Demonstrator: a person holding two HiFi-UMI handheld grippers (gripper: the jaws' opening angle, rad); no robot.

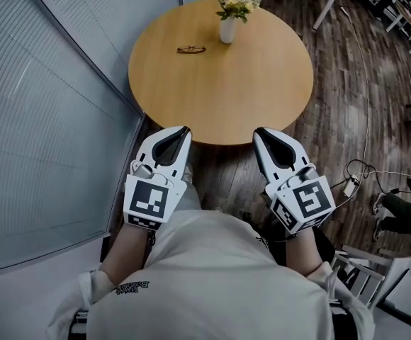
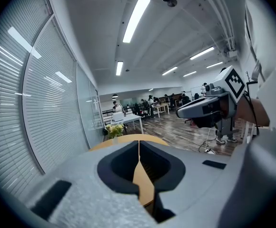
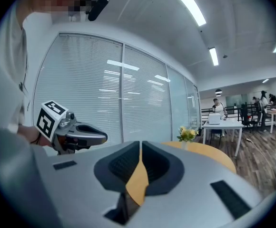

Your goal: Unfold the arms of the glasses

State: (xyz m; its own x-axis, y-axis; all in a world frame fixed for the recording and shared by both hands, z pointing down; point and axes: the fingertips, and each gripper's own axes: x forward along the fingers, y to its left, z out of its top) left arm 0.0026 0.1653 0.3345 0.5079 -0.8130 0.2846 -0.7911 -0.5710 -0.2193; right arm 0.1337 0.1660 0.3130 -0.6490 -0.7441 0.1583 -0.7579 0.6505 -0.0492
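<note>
Head view: you hold both grippers close to your chest, short of the near edge of the round, light-wood bench (image 1: 220, 98).

- Left gripper (image 1: 183, 131), white shell with a black-and-white marker cube: tips point toward the bench. In the left gripper view the jaws are brought together, their tips meeting with only a thin seam, and nothing is between them.
- Right gripper (image 1: 259, 132), same build: it is level with the left one and apart from it. In the right gripper view the jaws are likewise pressed together and carry nothing.
- Each gripper shows in the other's view, off to the side and held in the air.

Task item: the small dark-framed glasses (image 1: 190, 49) lie flat on the far part of the bench, left of centre and well apart from both grippers. They are too small to tell whether the arms are folded.

Just to the right of the glasses, near but not touching, a white vase of yellow and white flowers (image 1: 227, 28) stands upright near the bench's far edge.

Surroundings:
- A glass wall with closed slatted blinds (image 1: 42, 105) runs along your left.
- Dark wood-plank floor (image 1: 340, 98) lies to the right.
- A thin white cable (image 1: 367, 105) trails across the floor.
</note>
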